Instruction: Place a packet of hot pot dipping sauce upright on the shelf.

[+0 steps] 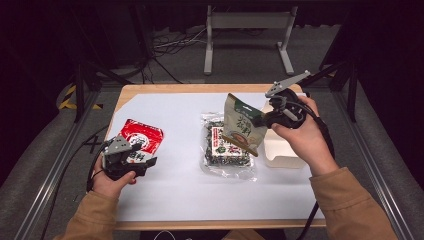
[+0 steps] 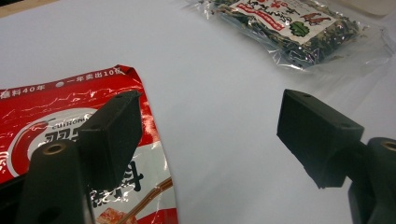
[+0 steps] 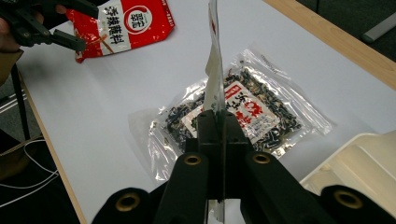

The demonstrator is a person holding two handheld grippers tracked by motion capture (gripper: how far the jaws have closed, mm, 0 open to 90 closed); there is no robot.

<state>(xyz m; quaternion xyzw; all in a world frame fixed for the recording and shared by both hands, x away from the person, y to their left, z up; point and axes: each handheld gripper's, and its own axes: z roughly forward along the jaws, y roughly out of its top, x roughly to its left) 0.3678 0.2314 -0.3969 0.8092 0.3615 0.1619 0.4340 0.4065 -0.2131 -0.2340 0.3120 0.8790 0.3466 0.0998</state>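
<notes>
- The right gripper [image 1: 264, 120] is clamped fully onto the edge of a tan-and-green pouch [image 1: 243, 125]; in the right gripper view the jaws meet on the pouch [image 3: 215, 70], which appears edge-on between them.
- The tan-and-green pouch is held clear of the bench [image 1: 180, 190], upright and slightly tilted, above the right half of the white sheet [image 1: 190, 165].
- Directly below and behind it, a clear bag of dark dried contents [image 1: 224, 149] lies flat near the middle of the bench, carrying a red-and-white label.
- A pale open box [image 1: 280, 150] sits near the right edge of the bench, just beside the clear bag.
- The left gripper [image 1: 142, 155] stands wide open with nothing between its jaws. In the left gripper view one jaw hangs over the corner of a red pouch [image 2: 51, 116]; the other is over bare white sheet. Whether the jaw touches the pouch cannot be told.
- The red pouch [image 1: 141, 137] lies flat near the left edge of the bench, well apart from the clear bag.
- Each gripper is carried by a hand in a tan sleeve.
</notes>
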